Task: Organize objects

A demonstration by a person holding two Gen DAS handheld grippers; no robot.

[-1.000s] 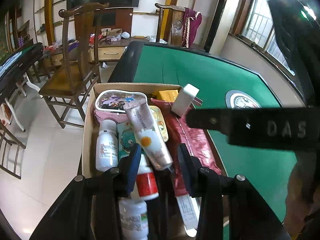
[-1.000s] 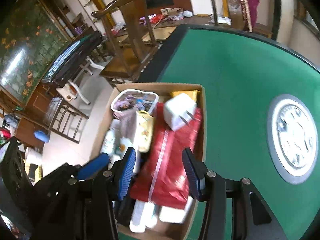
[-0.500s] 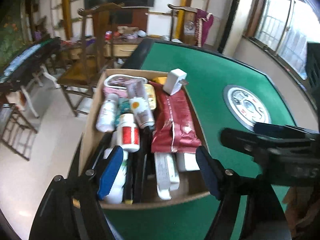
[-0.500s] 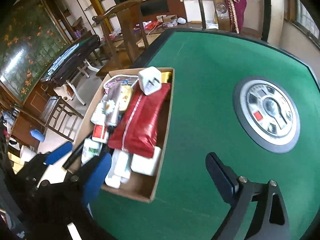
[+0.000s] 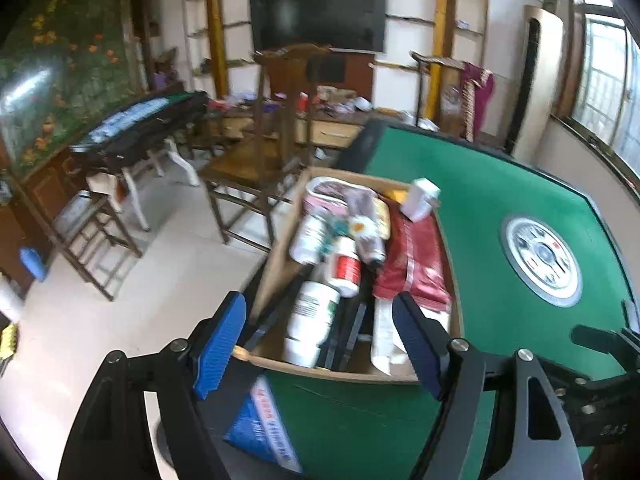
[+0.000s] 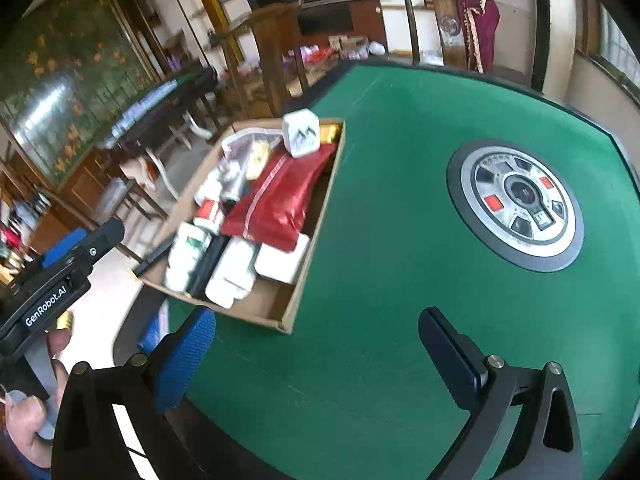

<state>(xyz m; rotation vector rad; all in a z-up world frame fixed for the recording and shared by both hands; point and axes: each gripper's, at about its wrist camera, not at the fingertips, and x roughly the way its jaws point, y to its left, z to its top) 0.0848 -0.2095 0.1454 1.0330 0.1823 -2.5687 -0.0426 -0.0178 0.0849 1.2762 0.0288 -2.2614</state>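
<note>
The table [image 6: 400,240] top is green cloth — soft and not shiny. The box [image 6: 316,216] is plain brown cardboard, dull and a bit rough. Inside, the red pouch [image 6: 280,196] is shiny, crinkly foil. The white bottle [image 5: 310,320] looks like smooth plastic. The round disc [image 6: 520,196] in the table looks like shiny metal with a black rim. The chair [image 5: 256,152] is dark, polished wood.

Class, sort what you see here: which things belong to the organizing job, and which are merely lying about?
Job:
shallow brown cardboard box
long red foil pouch
white square plug adapter
large white green-labelled bottle
small white red-labelled bottle
open left claw
open right claw

Lying about:
round silver table centre dial
brown wooden chair
black wall screen
</note>
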